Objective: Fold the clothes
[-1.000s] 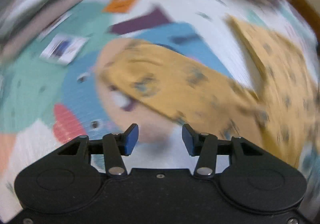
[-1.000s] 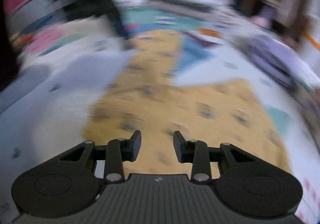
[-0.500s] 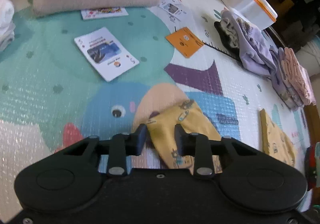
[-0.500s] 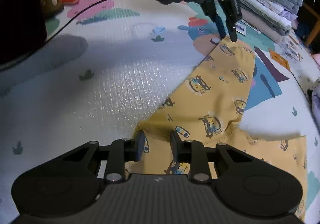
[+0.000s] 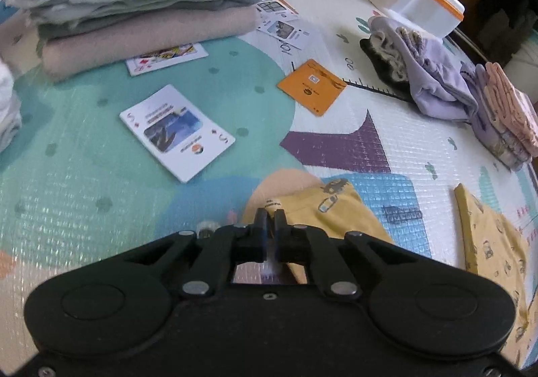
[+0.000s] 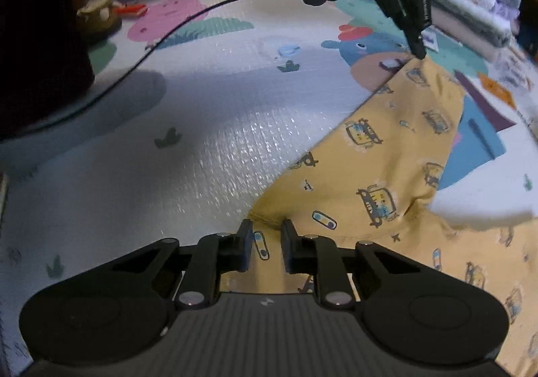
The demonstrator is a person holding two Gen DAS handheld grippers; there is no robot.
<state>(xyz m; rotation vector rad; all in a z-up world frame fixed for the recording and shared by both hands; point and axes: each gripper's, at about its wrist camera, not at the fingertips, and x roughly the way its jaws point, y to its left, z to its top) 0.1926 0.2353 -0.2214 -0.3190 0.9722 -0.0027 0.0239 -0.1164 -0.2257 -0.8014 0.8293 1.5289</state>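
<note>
playing card (image 5: pixel 176 132) in left wrist view only

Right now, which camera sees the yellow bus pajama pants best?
The right wrist view: the yellow pajama pants spread wide across the play mat, one whole leg showing. The left wrist view catches only a cuff at the left gripper and another piece at the right edge.

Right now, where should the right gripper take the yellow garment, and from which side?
Pinch the yellow garment at its stitched hem corner, coming down from the bare mat side with the right gripper: it lies flat, so only edges lift.
</note>
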